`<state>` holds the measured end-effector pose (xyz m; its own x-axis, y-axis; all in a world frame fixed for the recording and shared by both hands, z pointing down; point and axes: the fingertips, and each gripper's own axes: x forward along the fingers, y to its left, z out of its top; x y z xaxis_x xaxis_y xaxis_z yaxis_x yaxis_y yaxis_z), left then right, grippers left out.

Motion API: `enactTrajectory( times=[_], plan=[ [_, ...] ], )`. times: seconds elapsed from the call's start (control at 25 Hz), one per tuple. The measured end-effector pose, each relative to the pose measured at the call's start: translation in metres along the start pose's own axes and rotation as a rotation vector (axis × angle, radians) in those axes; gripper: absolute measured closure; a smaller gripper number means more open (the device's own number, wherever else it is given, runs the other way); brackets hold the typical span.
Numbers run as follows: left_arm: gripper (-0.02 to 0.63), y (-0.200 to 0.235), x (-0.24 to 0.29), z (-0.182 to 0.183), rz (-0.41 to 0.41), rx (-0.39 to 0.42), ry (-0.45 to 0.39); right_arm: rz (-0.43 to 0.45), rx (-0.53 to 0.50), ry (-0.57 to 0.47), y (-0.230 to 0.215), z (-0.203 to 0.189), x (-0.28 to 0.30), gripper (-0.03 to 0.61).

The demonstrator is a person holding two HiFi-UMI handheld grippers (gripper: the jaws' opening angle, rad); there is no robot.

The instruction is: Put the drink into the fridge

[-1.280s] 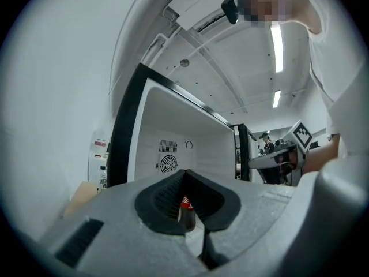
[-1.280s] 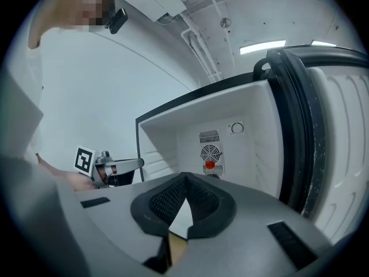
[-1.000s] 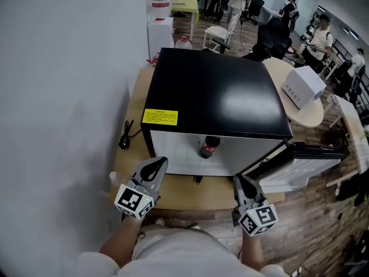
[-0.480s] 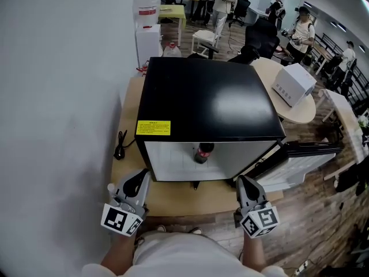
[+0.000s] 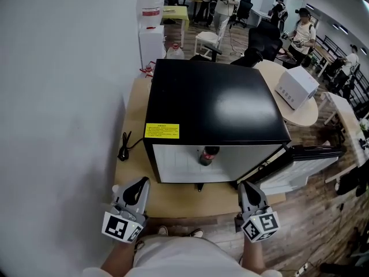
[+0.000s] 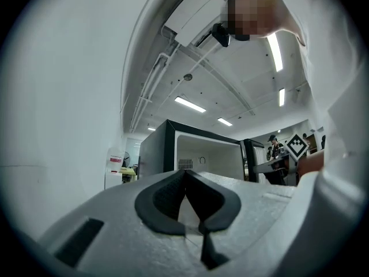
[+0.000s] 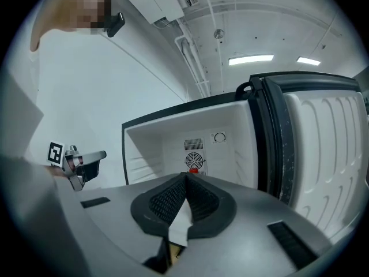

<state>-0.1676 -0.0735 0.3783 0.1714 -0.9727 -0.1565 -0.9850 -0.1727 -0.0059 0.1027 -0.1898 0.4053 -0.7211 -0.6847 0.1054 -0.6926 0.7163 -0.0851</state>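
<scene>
The drink bottle (image 5: 208,155), dark with a red cap, stands upright inside the open black mini fridge (image 5: 213,100) near its front opening. In the right gripper view only its red cap (image 7: 194,170) shows above the jaws. My left gripper (image 5: 141,183) hovers at the table's front left, shut and empty, apart from the fridge. My right gripper (image 5: 244,186) is in front of the fridge's right corner, also shut with nothing in it. The left gripper view shows closed jaws (image 6: 185,175) pointing at the fridge's open cavity (image 6: 204,160).
The fridge door (image 5: 308,153) swings open to the right. The fridge sits on a wooden table (image 5: 173,192); a black power plug (image 5: 124,146) lies at its left. A white box (image 5: 296,88) rests on a round table behind. People and chairs fill the back of the room.
My left gripper has drawn back from the fridge front toward the table's front left edge. The right gripper has hardly moved. The bottle stays in the fridge.
</scene>
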Motion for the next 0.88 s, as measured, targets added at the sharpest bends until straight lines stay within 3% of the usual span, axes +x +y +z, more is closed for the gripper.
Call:
enactTrajectory(
  times=[0.88],
  plan=[
    [0.598,-0.013,-0.011,0.0,-0.011,-0.035,-0.005,0.018,0.0,0.015,0.016,-0.005,-0.009,0.577]
  ],
)
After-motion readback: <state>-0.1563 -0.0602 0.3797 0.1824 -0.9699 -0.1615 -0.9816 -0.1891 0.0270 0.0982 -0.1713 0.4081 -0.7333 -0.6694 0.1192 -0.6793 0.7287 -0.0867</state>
